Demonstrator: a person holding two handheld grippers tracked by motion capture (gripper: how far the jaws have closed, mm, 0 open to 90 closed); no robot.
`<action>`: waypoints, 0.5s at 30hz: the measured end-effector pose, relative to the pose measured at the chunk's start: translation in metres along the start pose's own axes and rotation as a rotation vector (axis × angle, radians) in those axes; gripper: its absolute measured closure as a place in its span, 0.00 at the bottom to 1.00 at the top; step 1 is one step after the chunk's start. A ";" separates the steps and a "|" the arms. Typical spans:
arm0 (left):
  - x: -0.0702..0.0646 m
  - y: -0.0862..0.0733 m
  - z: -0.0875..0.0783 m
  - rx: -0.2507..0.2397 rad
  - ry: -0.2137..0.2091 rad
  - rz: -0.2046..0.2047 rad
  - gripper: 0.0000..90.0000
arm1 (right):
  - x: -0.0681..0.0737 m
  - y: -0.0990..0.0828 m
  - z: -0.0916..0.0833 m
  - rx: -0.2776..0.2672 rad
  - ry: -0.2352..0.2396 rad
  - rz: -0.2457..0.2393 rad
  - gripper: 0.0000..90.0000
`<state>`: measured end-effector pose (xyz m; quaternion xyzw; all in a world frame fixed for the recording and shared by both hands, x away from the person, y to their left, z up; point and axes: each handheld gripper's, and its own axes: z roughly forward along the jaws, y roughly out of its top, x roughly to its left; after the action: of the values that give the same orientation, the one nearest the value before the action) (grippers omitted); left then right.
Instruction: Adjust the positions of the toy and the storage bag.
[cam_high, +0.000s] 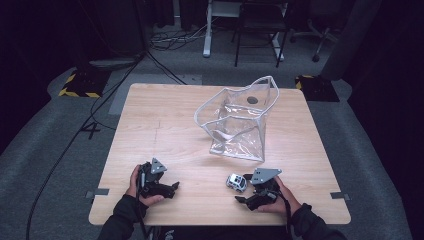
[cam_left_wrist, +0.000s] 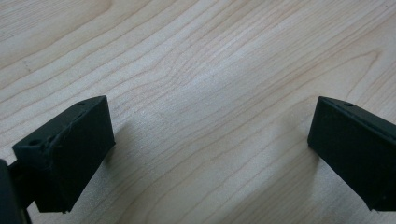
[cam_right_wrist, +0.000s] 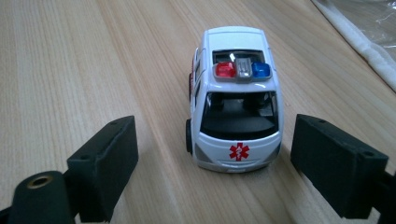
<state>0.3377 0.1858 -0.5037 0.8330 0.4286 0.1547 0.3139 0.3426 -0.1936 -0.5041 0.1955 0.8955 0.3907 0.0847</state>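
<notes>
The toy ambulance sits on its wheels on the wooden table, a little way in front of the clear plastic bag, on the person's side of it. The right gripper is low on the table, with its jaws wide open, one on each side of the car's front end. They hold nothing yet. The left gripper is farther from the bag, off to its left, open wide over bare wood.

The car looks small, light and hard. Its shiny sides may be slippery, and its wheels could let it roll away. The flat sides near the doors look like the best place to squeeze.
</notes>
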 end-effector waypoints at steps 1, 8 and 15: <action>0.000 0.000 0.000 0.000 0.000 0.000 0.01 | 0.000 0.000 0.000 0.000 0.000 0.000 0.17; 0.000 0.000 0.000 0.001 -0.001 0.000 0.01 | -0.002 0.001 0.001 0.004 -0.027 -0.002 0.22; 0.000 0.000 0.000 0.005 -0.001 0.003 0.01 | -0.002 0.004 0.003 -0.035 -0.021 -0.008 0.43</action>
<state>0.3379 0.1859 -0.5033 0.8344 0.4277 0.1537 0.3118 0.3470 -0.1896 -0.5033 0.1943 0.8885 0.4038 0.0990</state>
